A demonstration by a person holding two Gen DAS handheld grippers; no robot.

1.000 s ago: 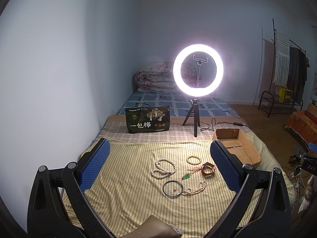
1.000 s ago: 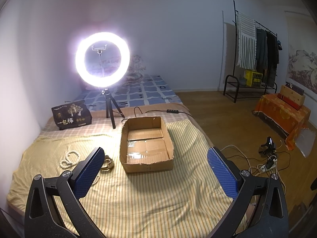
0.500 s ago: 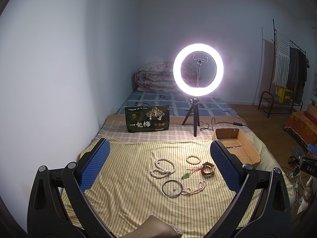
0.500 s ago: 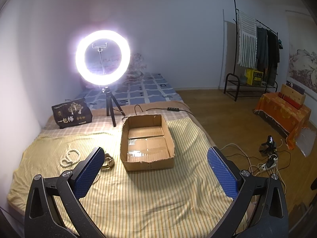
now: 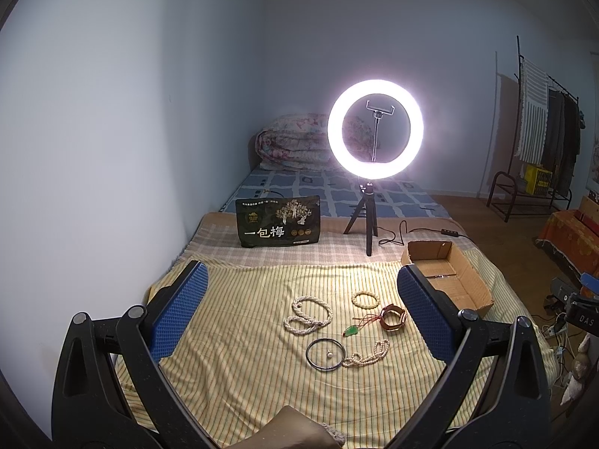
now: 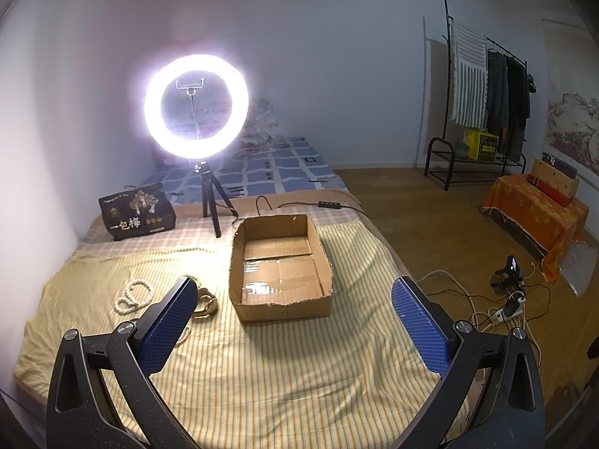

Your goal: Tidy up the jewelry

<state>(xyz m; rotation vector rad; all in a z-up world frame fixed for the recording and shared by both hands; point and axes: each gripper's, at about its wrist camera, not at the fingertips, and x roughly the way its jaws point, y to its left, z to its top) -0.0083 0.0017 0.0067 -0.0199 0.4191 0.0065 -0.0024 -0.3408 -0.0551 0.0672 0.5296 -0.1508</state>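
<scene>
Both tools hang above the striped yellow bedspread (image 5: 239,374) with nothing between their pads. The left gripper (image 5: 299,321) has its blue pads spread wide at lower left and lower right of its frame; the right gripper (image 6: 295,329) is likewise wide apart and empty.

The jewelry lies loose in the lower centre of the left view. Nearest is a dark bangle (image 5: 325,353) with a small bead inside it, touching a pale bead strand (image 5: 368,353) to its right. Just above sit a green pendant on red cord (image 5: 351,332) and a brown wooden bracelet (image 5: 393,317); a looped pearl necklace (image 5: 309,316) lies left of centre, and a small cream bead bracelet (image 5: 365,300) is farthest.

The cardboard box (image 6: 280,303), empty, open-topped and centred in the right view, looks like the destination. No piece has been lifted yet, so the first pick appears to be the step in hand. I would take the bangle first, pinching across its rim and lifting straight up so the adjoining strand is not dragged. Soft cloth may bunch under the pads, so close gently.

Beyond the box, toward the upper frame, a ring light on a tripod (image 6: 196,106), its cable and a dark snack bag (image 6: 136,217) stand clear of the route.
</scene>
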